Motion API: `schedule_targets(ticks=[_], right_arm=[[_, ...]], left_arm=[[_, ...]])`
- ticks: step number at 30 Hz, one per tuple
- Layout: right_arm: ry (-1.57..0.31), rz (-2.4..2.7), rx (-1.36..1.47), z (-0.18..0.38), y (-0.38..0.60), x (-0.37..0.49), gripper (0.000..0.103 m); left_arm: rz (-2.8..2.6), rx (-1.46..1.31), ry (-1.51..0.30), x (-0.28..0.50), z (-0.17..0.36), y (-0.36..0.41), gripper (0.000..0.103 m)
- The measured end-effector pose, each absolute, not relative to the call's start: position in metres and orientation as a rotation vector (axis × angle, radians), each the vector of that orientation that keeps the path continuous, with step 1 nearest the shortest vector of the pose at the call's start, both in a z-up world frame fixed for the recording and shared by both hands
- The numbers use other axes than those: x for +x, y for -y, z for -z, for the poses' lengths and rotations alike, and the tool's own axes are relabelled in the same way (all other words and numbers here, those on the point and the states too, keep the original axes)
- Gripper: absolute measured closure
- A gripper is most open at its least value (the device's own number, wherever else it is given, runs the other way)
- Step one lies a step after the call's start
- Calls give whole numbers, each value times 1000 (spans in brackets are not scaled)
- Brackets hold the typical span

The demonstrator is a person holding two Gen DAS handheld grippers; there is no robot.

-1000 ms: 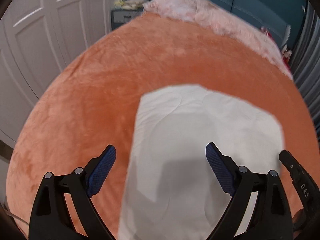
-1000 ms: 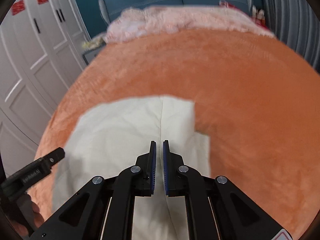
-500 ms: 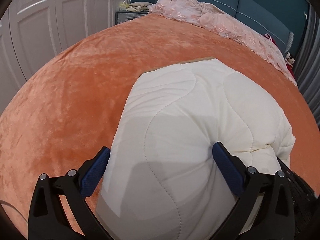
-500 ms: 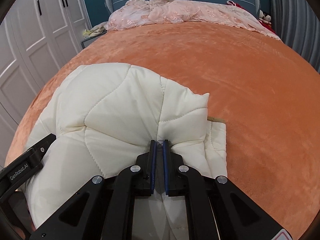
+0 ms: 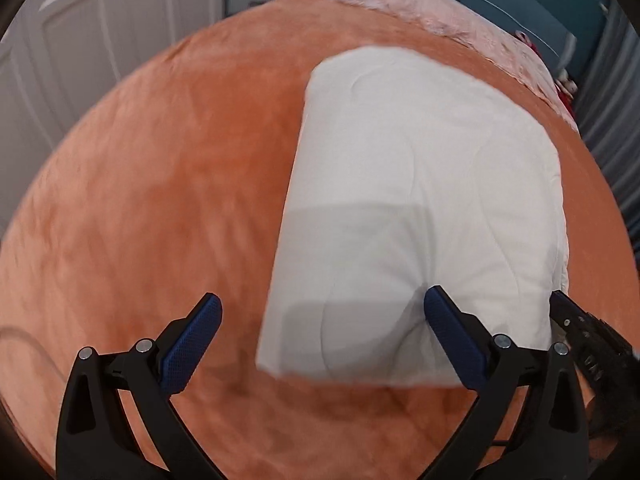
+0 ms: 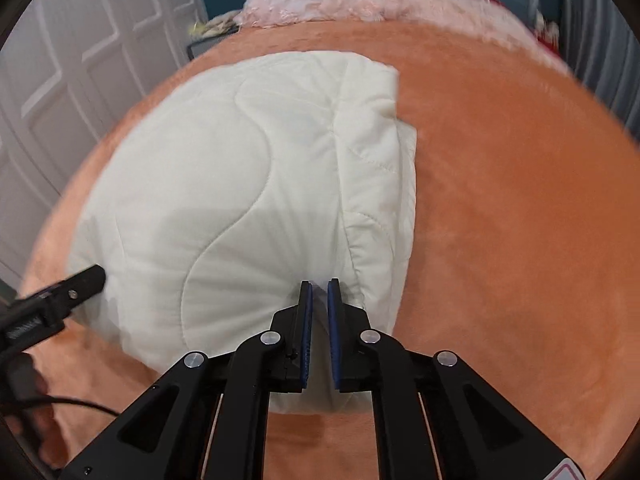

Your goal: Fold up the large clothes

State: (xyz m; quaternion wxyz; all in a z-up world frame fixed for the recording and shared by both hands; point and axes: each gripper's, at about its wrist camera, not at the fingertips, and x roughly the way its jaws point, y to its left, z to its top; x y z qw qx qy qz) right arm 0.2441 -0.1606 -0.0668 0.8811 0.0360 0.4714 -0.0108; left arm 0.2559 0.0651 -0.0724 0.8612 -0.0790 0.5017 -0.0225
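Orange bedding (image 6: 520, 200) carried the folded cream quilted garment (image 6: 240, 184), its long axis running away from you; your right hand-held gripper (image 6: 318, 292) pinched its near edge, your left hand-held gripper (image 5: 320, 320) gaped wide, empty, straddling its near-left corner.

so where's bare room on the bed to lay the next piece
Bare orange blanket right of the quilted garment, up to the pink bedding. Another bare stretch left of it, toward the white doors. The near edge is crowded by both grippers.
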Motion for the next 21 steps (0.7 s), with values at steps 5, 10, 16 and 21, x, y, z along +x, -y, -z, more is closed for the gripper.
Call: schedule_targets(ticks=[5,10,16,21], right_arm=[[-917,-14,42,22,137,201,49],[-850,9,32,15,132,134,40],[-850,29,65,18,140,91,33],[-827,46,70,20,136,58,31]], left_arm=[[0,-71,-1036,226,47,-56,5],[-54,-22,-1022,183,40,-56,5],[-99,-46,-999,133,33,-59,5],[-95,4,-1002,107,34,-51,5]])
